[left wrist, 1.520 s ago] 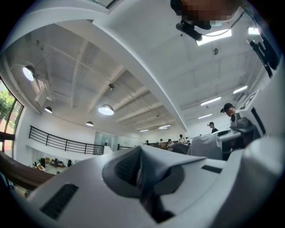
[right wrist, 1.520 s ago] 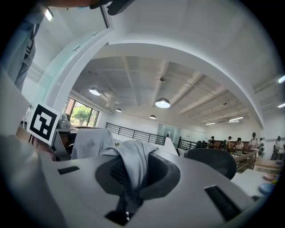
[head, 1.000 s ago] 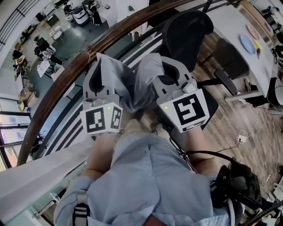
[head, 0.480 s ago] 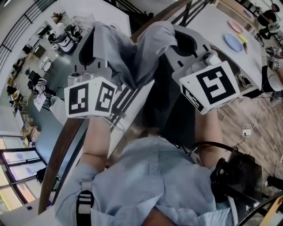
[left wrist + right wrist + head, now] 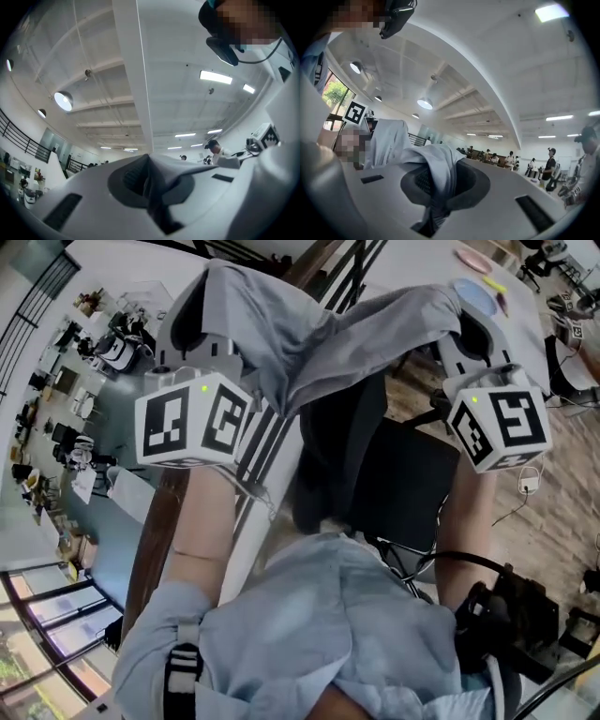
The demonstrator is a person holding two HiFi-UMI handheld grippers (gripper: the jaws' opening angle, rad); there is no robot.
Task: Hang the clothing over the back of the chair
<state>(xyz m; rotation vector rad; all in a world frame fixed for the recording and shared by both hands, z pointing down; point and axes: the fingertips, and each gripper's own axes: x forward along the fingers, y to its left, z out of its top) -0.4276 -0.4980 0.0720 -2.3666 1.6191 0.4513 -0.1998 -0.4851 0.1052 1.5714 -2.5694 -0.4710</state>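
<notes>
1. Head view: holding shirt [image 5: 366, 329] spread above chair [image 5: 375, 465] with left tongs [image 5: 202, 310] and right tongs [image 5: 469, 329].
2. Left gripper view: clenched tight on shirt [image 5: 187, 164]; keep squeezing.
3. Right gripper view: clenched on shirt [image 5: 436, 161] too; lower both evenly over chair back.

Bright, even indoor light fills all three views. In the left gripper view a round white dome lamp [image 5: 63, 100] glares up and left of the pale grey cloth garment [image 5: 187, 166], with long white ceiling strip lights [image 5: 215, 77] above it. In the right gripper view a rectangular ceiling light [image 5: 551, 12] blows out far above and right of the garment, and a sunlit window [image 5: 333, 93] glows to its left. Both gripper views bend straight lines and fade to black corners; cloth nearest the lens is soft
</notes>
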